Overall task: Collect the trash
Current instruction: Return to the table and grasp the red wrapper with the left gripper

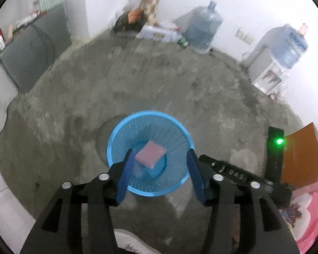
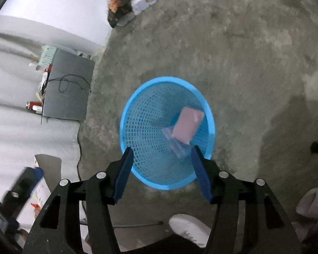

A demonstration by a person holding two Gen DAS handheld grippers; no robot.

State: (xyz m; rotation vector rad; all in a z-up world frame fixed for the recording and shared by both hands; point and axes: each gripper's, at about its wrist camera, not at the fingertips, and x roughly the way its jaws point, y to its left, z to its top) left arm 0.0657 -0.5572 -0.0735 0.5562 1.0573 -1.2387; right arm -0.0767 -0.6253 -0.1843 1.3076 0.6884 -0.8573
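The left gripper (image 1: 159, 165) hangs over the blue basket (image 1: 114, 135) with its jaws spread apart and nothing pressed between the blue pads (image 1: 125, 177); the right gripper (image 2: 161, 165) also stands parted and empty above the same basket (image 2: 133, 114). Inside the basket, a pink packet (image 1: 151, 153) sits tilted against the mesh wall, and in the right wrist view the same pink packet (image 2: 187, 124) shows a clear, crumpled plastic piece (image 2: 176, 146) just below it; both are blurred, so I cannot tell whether they lie at the bottom or are caught in mid-air. The basket stands on a bare grey concrete floor (image 1: 159, 80). Just on the near side of the basket, a white shoe (image 2: 189, 228) of the person shows on the floor. Well beyond the basket, against the white wall, stands a large blue water jug (image 1: 203, 27), with a dark heap of bags and packages (image 1: 131, 23) beside it. Further to the right of the basket a second water bottle sits on a white dispenser (image 1: 267, 69). To the left of the basket a grey cabinet (image 1: 34, 48) holds small bottles and a loose black cable. Near the basket's right, a black device with a green light (image 1: 279, 141) shows beside an orange board (image 1: 301, 156).
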